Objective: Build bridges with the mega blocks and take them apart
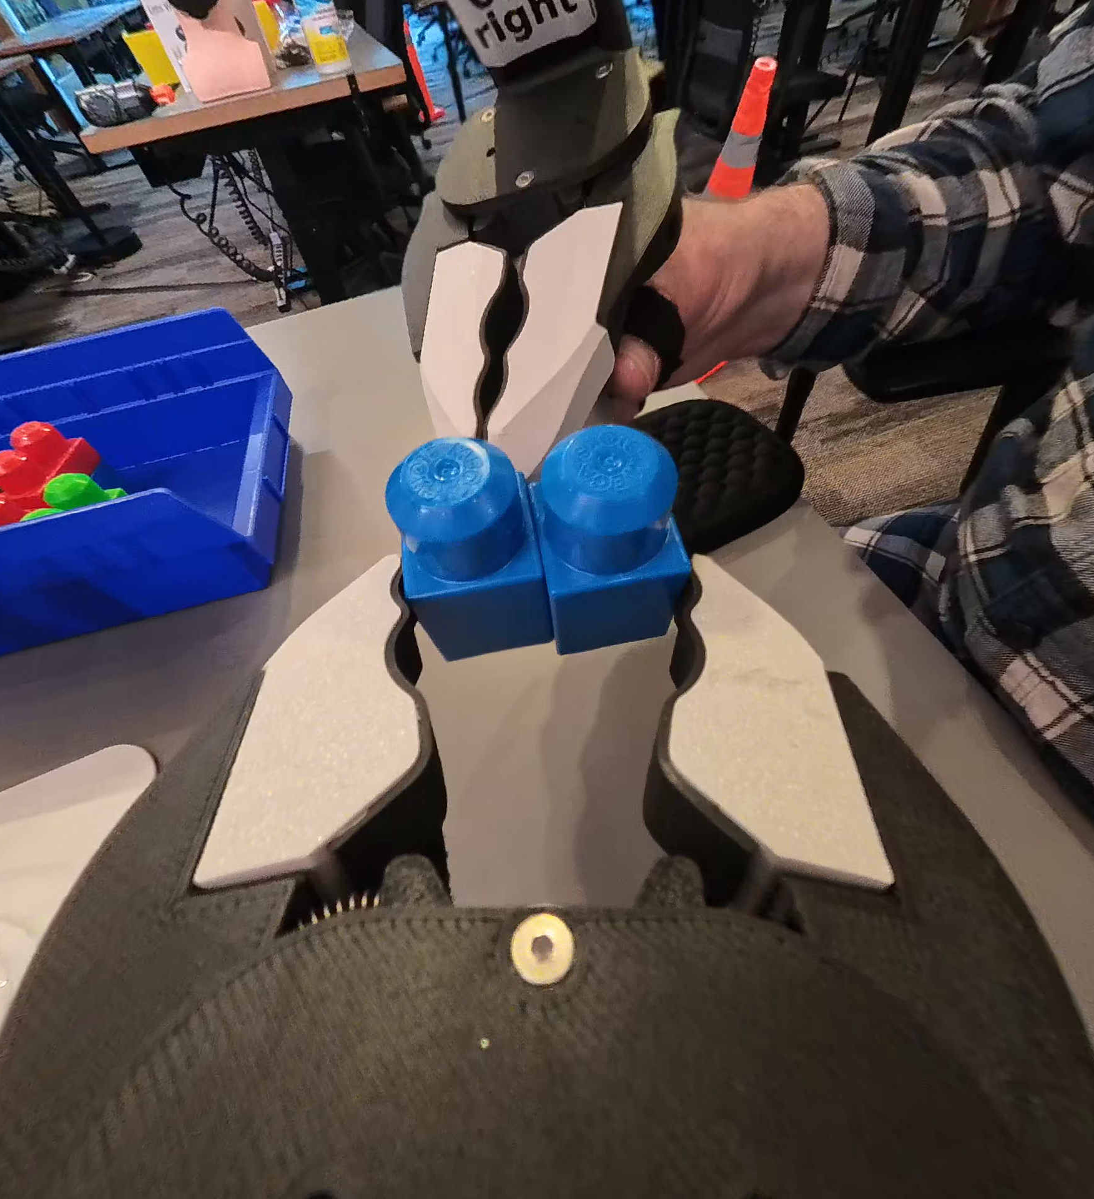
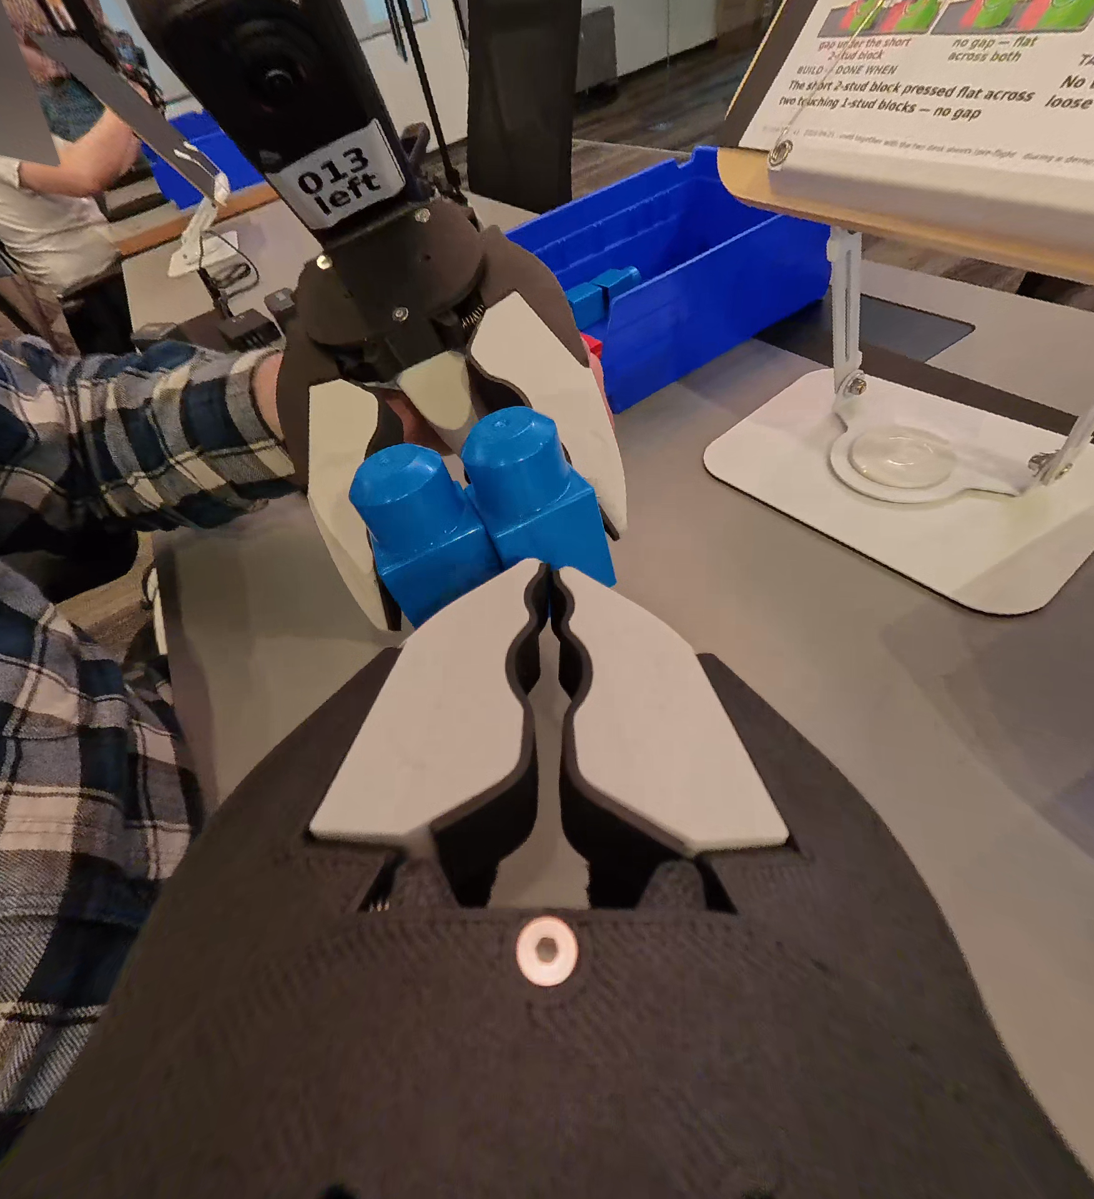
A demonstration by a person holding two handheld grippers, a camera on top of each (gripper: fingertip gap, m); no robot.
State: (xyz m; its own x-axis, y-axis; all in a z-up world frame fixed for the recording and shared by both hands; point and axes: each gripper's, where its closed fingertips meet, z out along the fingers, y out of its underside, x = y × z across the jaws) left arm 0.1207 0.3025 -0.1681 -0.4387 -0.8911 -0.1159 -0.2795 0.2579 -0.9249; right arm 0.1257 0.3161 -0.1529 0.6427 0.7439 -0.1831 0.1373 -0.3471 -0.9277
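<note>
Left wrist view: left tongs (image 1: 546, 587) clamp two blue one-stud blocks (image 1: 541, 551) set side by side, a pad pressing each outer face; the pair's long axis runs straight across the jaws. Right tongs (image 1: 499, 435) lie directly beyond the blocks, clenched on nothing, tips hidden behind the studs. Blue bin (image 1: 161, 519) with red and green blocks (image 1: 19, 473) sits to the left on the table (image 1: 337, 389); whether the pair rests on the table cannot be told.

Right wrist view: right tongs (image 2: 549, 577) point at the seam between the two blocks; contact uncertain. The bridging piece is not identifiable.
</note>
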